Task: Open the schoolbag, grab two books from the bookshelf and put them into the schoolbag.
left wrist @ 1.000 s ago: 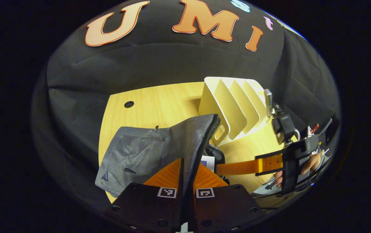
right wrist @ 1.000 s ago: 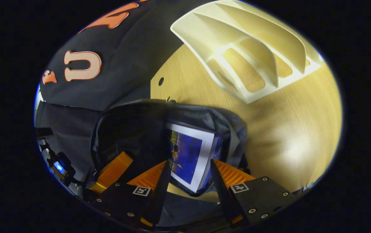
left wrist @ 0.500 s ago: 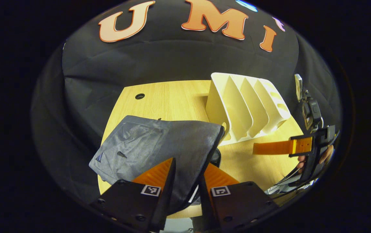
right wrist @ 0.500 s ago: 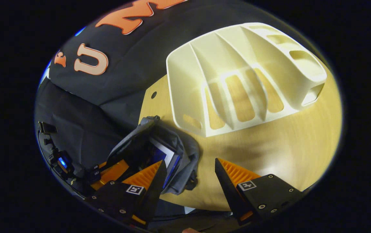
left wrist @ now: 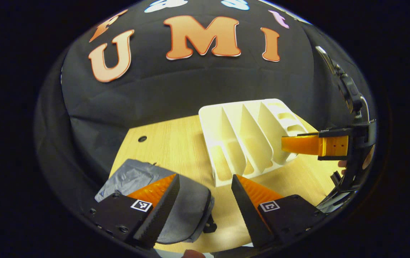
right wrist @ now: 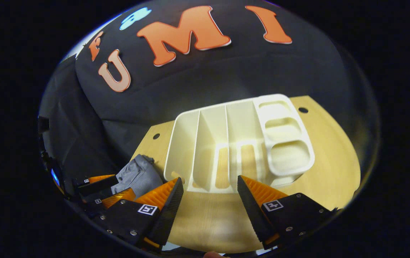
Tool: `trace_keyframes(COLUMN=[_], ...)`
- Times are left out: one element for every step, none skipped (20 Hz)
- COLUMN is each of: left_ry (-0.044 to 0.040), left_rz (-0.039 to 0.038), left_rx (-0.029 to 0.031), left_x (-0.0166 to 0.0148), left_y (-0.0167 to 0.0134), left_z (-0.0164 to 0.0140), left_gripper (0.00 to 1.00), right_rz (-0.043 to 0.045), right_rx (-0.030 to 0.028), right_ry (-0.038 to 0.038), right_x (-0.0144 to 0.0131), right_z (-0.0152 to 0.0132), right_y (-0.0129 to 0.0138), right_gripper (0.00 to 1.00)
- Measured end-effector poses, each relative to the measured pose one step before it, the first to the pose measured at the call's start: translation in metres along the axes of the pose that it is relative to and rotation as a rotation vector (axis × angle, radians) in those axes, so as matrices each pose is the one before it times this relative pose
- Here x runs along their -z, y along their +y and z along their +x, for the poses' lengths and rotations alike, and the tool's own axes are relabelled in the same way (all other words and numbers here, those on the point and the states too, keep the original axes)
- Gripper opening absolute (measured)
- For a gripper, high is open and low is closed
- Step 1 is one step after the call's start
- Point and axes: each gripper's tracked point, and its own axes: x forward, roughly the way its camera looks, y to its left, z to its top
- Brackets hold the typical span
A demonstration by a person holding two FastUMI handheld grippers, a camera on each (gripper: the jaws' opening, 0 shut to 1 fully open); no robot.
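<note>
The grey schoolbag [left wrist: 185,206] lies flat on the wooden table [left wrist: 176,143], its flap down, partly under my left finger in the left gripper view. My left gripper [left wrist: 205,182] hangs open above the bag's right edge, holding nothing. Behind it stands the white slotted bookshelf [left wrist: 247,139], its slots bare. My right gripper [left wrist: 290,144] reaches in from the right beside the shelf. In the right gripper view, my right gripper [right wrist: 210,182] is open in front of the bookshelf [right wrist: 237,143]. The schoolbag [right wrist: 136,175] sits at lower left with the left gripper [right wrist: 123,184] over it.
Black cloth walls close in behind and to the left of the table. Small round holes [right wrist: 303,110] mark the tabletop's back corners. Bare wood [right wrist: 316,168] lies to the right of the shelf. A camera rig [left wrist: 348,89] stands at the far right.
My left gripper let go of the bag's flap, opened and drew back; the flap dropped over the books. My right gripper pulled out of the bag's mouth and swung to face the bookshelf.
</note>
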Motion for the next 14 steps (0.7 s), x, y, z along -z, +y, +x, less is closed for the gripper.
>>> trace_keyframes(left_ry=[-0.03742, -0.03693, -0.04647, -0.06763, -0.06154, -0.04873, -0.05266, -0.05078, -0.04508, -0.02812, -0.03543, -0.00648, -0.00531, -0.00780], left_rz=[-0.00387, -0.01094, -0.01330, 0.00142, 0.00706, 0.00485, 0.00783, 0.00521, 0.00159, -0.00095, -0.00161, 0.00121, -0.00277, -0.01074], left_rx=[-0.00827, -0.00551, -0.00944, -0.02080, -0.03378, -0.02480, -0.01988, -0.01784, -0.01562, -0.00613, -0.00882, -0.00453, -0.01866, -0.01259], left_x=[-0.01160, -0.01557, -0.01571, -0.01880, -0.01861, -0.01308, -0.01804, -0.01301, -0.01424, -0.00896, -0.00890, -0.00258, -0.00380, -0.00266], left_y=[-0.00725, -0.01284, -0.00863, -0.00353, -0.00167, -0.00045, -0.00197, -0.00096, -0.00247, -0.00528, -0.00320, -0.00470, -0.00226, -0.00010], left_z=[-0.00053, -0.00027, -0.00228, -0.00673, -0.00204, -0.00009, -0.00161, -0.00272, -0.00409, -0.00054, 0.00043, -0.00046, -0.00255, -0.00154], left_gripper=[0.94, 0.93, 0.96, 0.96, 0.96, 0.96, 0.96, 0.96, 0.96, 0.95, 0.95, 0.97, 0.96, 0.95], right_rz=[-0.02860, -0.02387, -0.02210, -0.02974, -0.03735, -0.03284, -0.02705, -0.01858, -0.01398, -0.01856, -0.01794, -0.01318, -0.01131, -0.00475], right_rx=[0.00929, 0.00756, 0.00673, 0.00752, 0.02052, 0.00916, 0.00959, -0.00113, 0.00475, 0.00267, 0.00127, -0.00417, -0.00660, -0.01631], right_ry=[-0.04493, -0.04248, -0.04668, -0.05420, -0.06426, -0.03842, -0.03817, -0.02732, -0.02479, -0.02907, -0.02856, -0.02847, -0.02294, -0.01533], right_x=[-0.01579, -0.01474, -0.01604, -0.01573, -0.01637, -0.01217, -0.01126, -0.00488, -0.00651, -0.00434, -0.00674, -0.00701, -0.00516, -0.00089], right_z=[-0.00700, -0.00487, -0.00634, -0.00237, -0.00264, 0.00090, -0.00300, -0.00849, -0.00684, -0.00868, -0.00632, -0.00292, -0.00216, -0.00366], right_y=[-0.00498, -0.00442, -0.00549, -0.00403, -0.00985, -0.00544, -0.00723, 0.00329, -0.00239, -0.00024, -0.00149, 0.00041, -0.00095, -0.00095], right_gripper=[0.91, 0.91, 0.91, 0.91, 0.92, 0.92, 0.92, 0.94, 0.95, 0.95, 0.95, 0.95, 0.95, 0.95])
